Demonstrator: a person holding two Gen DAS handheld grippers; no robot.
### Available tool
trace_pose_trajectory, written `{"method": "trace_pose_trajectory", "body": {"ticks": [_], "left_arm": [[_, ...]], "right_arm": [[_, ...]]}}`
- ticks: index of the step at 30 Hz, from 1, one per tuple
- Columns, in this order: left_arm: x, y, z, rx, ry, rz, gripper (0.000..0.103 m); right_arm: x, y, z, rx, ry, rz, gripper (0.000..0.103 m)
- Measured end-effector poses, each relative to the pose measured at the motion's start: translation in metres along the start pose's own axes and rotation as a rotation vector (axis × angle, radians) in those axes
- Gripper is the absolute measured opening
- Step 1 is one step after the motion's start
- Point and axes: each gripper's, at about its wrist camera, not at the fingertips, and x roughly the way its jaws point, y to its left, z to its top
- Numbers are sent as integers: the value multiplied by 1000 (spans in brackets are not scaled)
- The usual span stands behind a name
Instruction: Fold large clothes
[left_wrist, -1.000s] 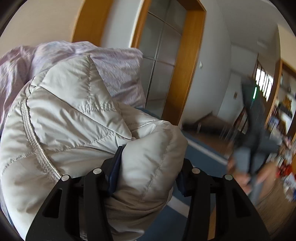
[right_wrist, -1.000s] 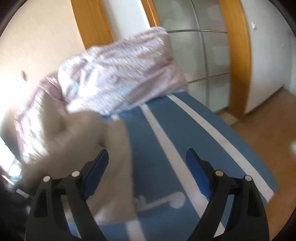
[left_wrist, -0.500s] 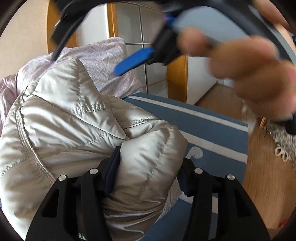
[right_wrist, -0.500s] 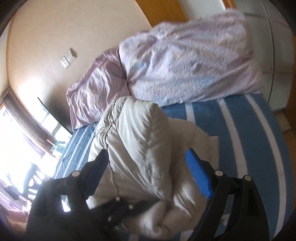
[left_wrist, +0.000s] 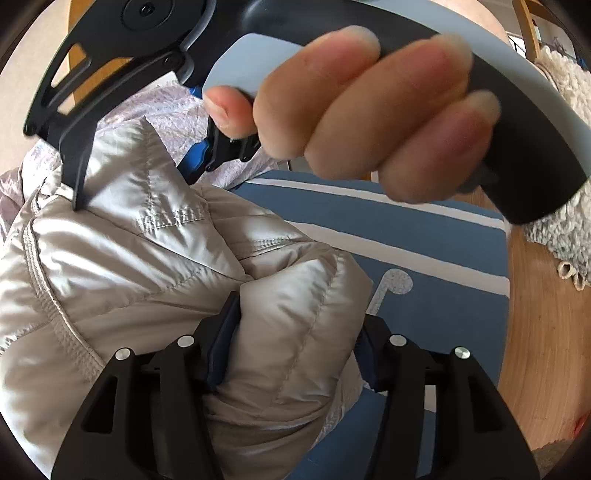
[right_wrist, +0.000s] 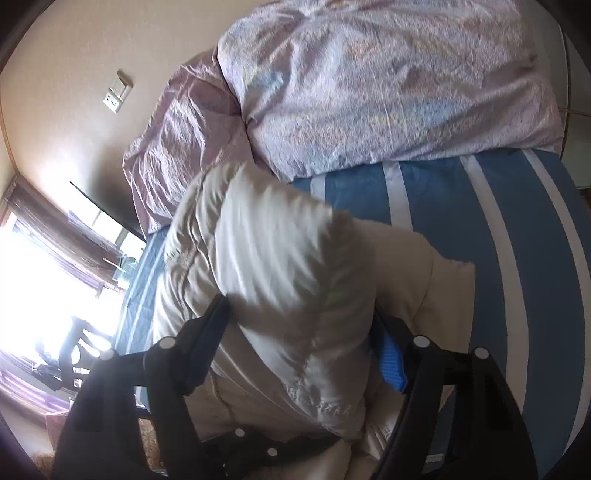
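A pale grey quilted puffer jacket (left_wrist: 122, 266) lies bunched on a blue bedsheet with white stripes (left_wrist: 424, 236). My left gripper (left_wrist: 295, 350) is shut on a thick fold of the jacket, which fills the space between its fingers. In the left wrist view my right gripper (left_wrist: 144, 173) and the hand holding it come down from above over the jacket's upper fold. In the right wrist view the right gripper (right_wrist: 301, 343) straddles a raised fold of the jacket (right_wrist: 280, 280); its jaws are wide apart around the fabric.
Two lilac pillows (right_wrist: 388, 81) lie at the head of the bed against a beige wall. A bright window (right_wrist: 33, 288) is at the left. Wooden floor (left_wrist: 546, 332) and a shaggy rug (left_wrist: 565, 206) lie beside the bed.
My right gripper swung from over the open sheet to the jacket and now straddles its raised fold. My left gripper kept its hold and hardly moved.
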Motion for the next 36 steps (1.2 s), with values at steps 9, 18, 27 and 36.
{"method": "trace_pose_trajectory", "body": {"ticks": [9, 18, 27, 36], "left_arm": [[5, -15, 8, 66, 0, 17, 58], [-102, 32, 18, -20, -97, -33, 62], [-101, 181, 34, -353, -98, 178, 75], [-52, 220, 19, -427, -1, 189, 75]], "right_arm": [[-4, -10, -8, 5, -30, -52, 20], [-4, -36, -16, 36, -71, -62, 19], [-1, -26, -22, -51, -104, -150, 19], [3, -35, -26, -32, -118, -165, 22]]}}
